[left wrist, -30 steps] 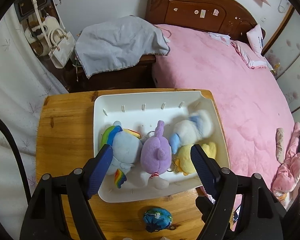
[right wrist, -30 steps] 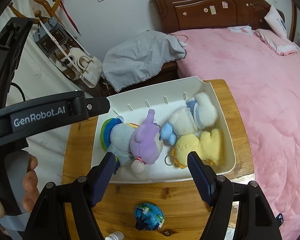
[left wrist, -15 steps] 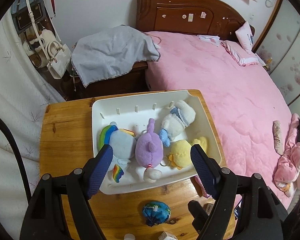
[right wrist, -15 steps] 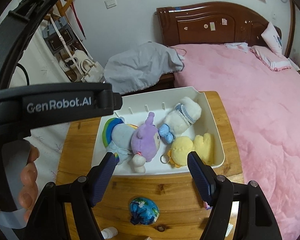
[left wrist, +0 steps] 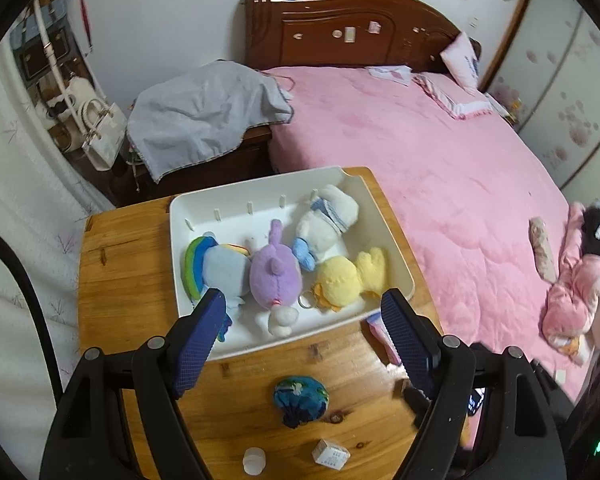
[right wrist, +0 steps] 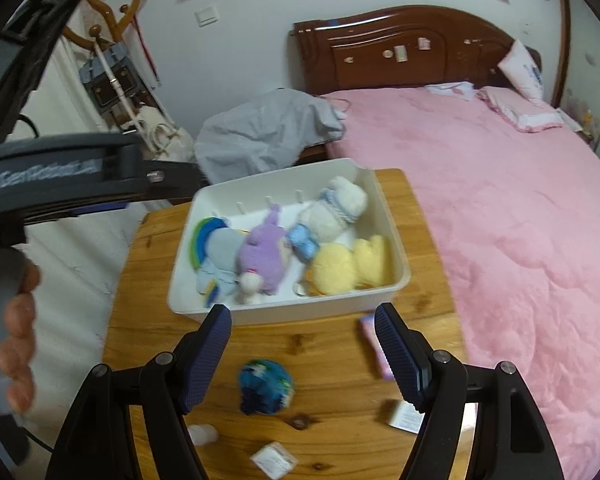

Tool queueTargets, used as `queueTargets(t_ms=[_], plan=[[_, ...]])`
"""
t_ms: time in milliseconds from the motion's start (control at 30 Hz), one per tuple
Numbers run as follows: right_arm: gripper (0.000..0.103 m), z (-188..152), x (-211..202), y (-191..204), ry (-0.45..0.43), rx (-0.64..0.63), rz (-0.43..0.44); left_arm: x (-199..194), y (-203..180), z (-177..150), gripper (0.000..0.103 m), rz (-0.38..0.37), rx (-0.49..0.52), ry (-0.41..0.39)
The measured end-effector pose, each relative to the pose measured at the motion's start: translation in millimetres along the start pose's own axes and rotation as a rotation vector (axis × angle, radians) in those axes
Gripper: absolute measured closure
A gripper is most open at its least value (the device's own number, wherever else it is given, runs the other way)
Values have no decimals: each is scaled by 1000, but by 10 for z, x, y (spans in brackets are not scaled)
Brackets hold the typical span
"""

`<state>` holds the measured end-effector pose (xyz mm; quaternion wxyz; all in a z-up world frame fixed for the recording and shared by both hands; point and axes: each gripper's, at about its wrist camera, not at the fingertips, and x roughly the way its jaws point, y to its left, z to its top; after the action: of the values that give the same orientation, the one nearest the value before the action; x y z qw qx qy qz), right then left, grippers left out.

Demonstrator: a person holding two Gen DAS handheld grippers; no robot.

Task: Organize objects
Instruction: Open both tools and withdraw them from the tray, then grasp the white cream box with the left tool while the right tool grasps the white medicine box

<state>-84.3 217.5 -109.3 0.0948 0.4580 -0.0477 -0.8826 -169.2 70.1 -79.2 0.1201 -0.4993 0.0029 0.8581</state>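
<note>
My left claw (left wrist: 302,316) and right claw (right wrist: 302,322) gape, empty. Blue fabric pouch (left wrist: 301,399) lies on wooden surface (left wrist: 116,280), just below them. Fuzzy plush toys (left wrist: 274,276) fill white plastic tray (left wrist: 396,248).

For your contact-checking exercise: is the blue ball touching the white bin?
Apart. The left wrist view shows bare wooden table between the blue ball and the white bin's near wall; the right wrist view agrees.

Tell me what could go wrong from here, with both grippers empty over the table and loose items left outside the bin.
The pink packet lies at the table's bed-side edge, partly behind the right gripper; a sideways nudge could push it off. The white bottle and small boxes sit near the front edge, easily knocked in reaching for the blue pouch. The white bin is crowded with plush toys, so additions may spill.
</note>
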Motion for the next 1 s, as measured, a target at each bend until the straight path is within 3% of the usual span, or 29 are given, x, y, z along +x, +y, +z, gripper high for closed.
queueTargets(t_ms=[300,600,1000], plan=[[28,-285,-102,-551,4,96,-110,20,-351,-357,20,-26,151,38],[28,-622,-46,-880,33,84,-147,356,-613,-985,20,-42,310,190],[28,-1081,297,-1052,124,-34,-165,822,-657,-1699,20,-86,344,396]])
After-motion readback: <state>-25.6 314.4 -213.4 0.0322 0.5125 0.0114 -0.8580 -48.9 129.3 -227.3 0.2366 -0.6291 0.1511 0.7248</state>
